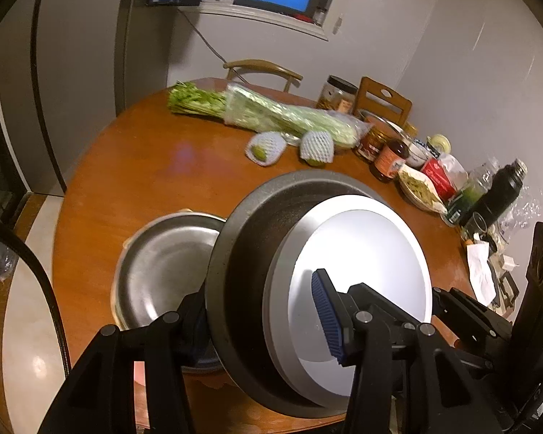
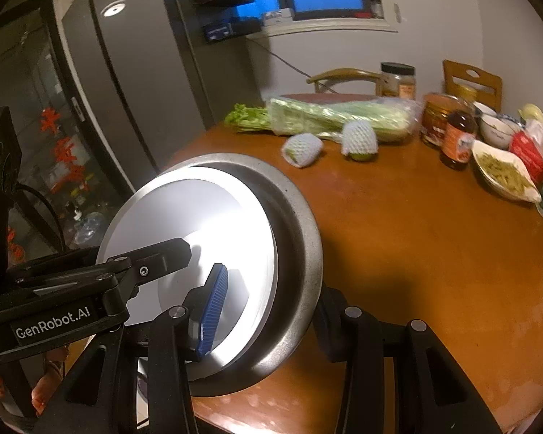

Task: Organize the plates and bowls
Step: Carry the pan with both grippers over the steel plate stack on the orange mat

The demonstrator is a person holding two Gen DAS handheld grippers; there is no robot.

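**Stacked plates held on edge above the table**

A dark grey plate point(image 1: 235, 289) with a white plate point(image 1: 362, 253) nested in it is held tilted steeply, nearly on edge, above the round wooden table point(image 1: 144, 166). The open faces turn toward the right gripper. Being round, the pair shows no long axis.

The left gripper point(image 1: 260, 311) clamps the stack rim: one blue pad point(image 1: 327, 316) on the white face, the other finger behind the dark plate. The right gripper point(image 2: 268, 311) grips likewise, partly closed on the rim.

Count: two plates held; one steel bowl point(image 1: 166, 267) resting on the table below; two net-wrapped fruits point(image 1: 266, 146); one celery bundle point(image 1: 271, 112).
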